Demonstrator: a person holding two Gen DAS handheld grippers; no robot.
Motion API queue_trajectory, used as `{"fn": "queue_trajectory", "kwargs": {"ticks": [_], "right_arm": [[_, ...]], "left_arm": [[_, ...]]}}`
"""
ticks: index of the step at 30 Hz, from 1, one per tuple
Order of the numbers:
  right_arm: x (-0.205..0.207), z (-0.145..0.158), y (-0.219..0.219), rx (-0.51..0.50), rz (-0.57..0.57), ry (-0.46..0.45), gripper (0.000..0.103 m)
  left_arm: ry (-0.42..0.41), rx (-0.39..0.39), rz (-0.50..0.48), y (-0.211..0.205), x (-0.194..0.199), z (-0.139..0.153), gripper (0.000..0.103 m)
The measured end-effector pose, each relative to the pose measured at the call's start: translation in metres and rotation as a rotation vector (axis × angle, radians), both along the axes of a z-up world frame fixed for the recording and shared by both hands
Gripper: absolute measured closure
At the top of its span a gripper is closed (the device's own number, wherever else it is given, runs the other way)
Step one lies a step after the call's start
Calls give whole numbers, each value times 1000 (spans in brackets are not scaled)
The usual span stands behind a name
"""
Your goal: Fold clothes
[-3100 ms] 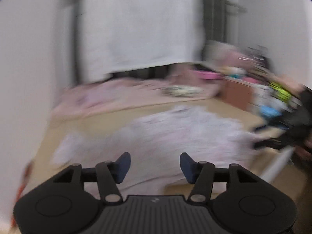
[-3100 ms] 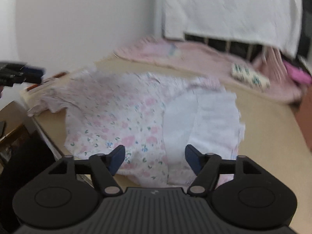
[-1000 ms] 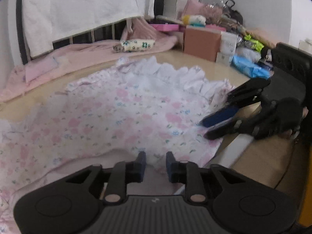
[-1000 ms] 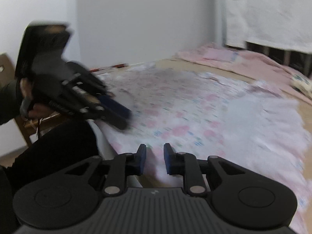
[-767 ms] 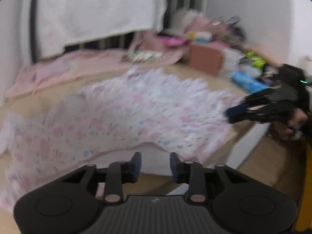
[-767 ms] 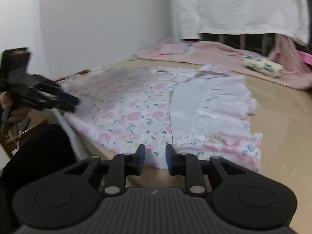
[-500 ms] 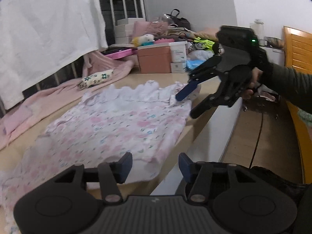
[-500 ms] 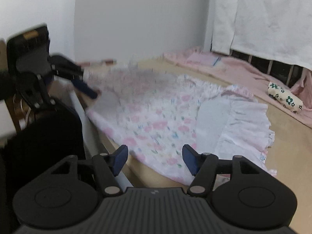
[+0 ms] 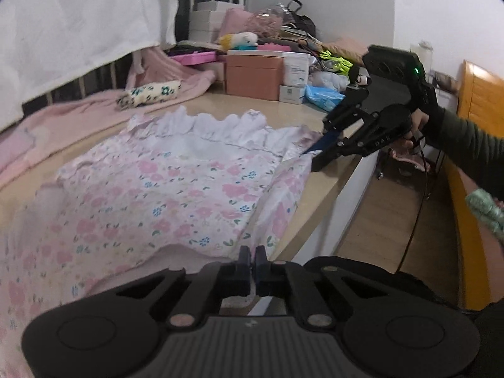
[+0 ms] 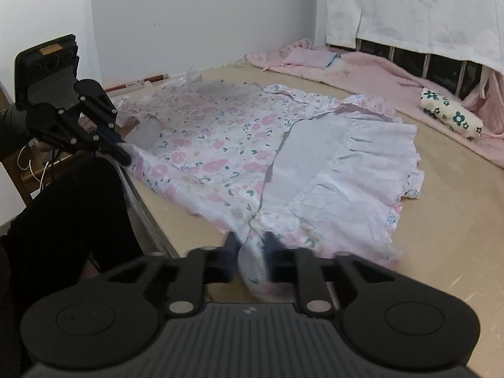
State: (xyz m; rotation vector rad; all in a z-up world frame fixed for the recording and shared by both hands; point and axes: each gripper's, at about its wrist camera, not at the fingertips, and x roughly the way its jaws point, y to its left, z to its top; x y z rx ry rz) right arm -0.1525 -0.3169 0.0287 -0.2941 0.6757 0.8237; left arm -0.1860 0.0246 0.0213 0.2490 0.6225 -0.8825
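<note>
A white garment with pink flowers and a ruffled hem (image 9: 176,189) (image 10: 220,157) lies spread on the tan table (image 9: 318,195) (image 10: 441,236). My left gripper (image 9: 252,260) is shut at the garment's near edge, and the right wrist view shows the left gripper (image 10: 124,156) pinching that edge at the table's side. My right gripper (image 10: 250,252) is closing its jaws on a bunched fold of the ruffled end. In the left wrist view the right gripper (image 9: 310,157) grips the hem corner, which is slightly lifted.
A pink blanket (image 9: 78,107) (image 10: 362,63) and a rolled floral cloth (image 9: 148,91) (image 10: 450,113) lie along the table's far side under a hanging white sheet. Boxes and clutter (image 9: 255,75) crowd the far end. A wooden chair (image 10: 28,182) stands behind the left hand.
Half a second ago both grippers stood open just off the garment's edge. Now each has closed on the fabric, the left at one end, the right at the ruffled end.
</note>
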Motion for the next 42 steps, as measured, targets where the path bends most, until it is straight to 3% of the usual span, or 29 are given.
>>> {"fn": "queue_trajectory", "kwargs": {"ticks": [1,4,7,10,13,15,16,17,19,21,23,25,28,31,33,38,42], "right_arm": [[-2,2,3,-5,14,3,99],[-5,17,8,20,69,-15,99],[19,38,10,45,85,-37,99],[62,49,19,-3,64,-57,99],[110,44,38,-61,19,-72,99],[137,36,51,-79,-36,-91,89],[148,33,55,-101,-78,-103,67],[156,30,57,-134,-131,-118,55],[151,37,46,-128,-185,-169,54],[137,47,27,-82,-214,-205,53],[116,56,-3,14,-217,-181,49],[102,52,-24,79,-215,-140,38],[96,28,-35,138,-255,-66,41],[110,1,-19,37,-344,3,62],[105,3,-15,73,-355,-26,62],[101,16,2,233,-385,-84,62],[136,-14,36,13,-598,-55,66]], "left_arm": [[21,-22,5,8,3,5,102],[53,-78,29,27,23,27,102],[60,-93,55,34,57,53,102],[34,-3,85,22,105,63,102],[30,101,131,8,148,50,101],[53,115,185,10,169,38,96],[81,113,220,14,178,34,92],[95,103,253,21,180,34,87],[108,74,316,39,174,40,86],[69,48,367,54,149,50,77],[25,17,412,66,120,60,53],[33,-13,439,62,104,60,50],[36,-14,439,29,100,48,50],[-8,94,379,-18,111,30,56],[-8,115,388,-29,113,22,63],[31,119,437,-34,117,3,67],[16,72,441,-20,121,-10,68]]}}
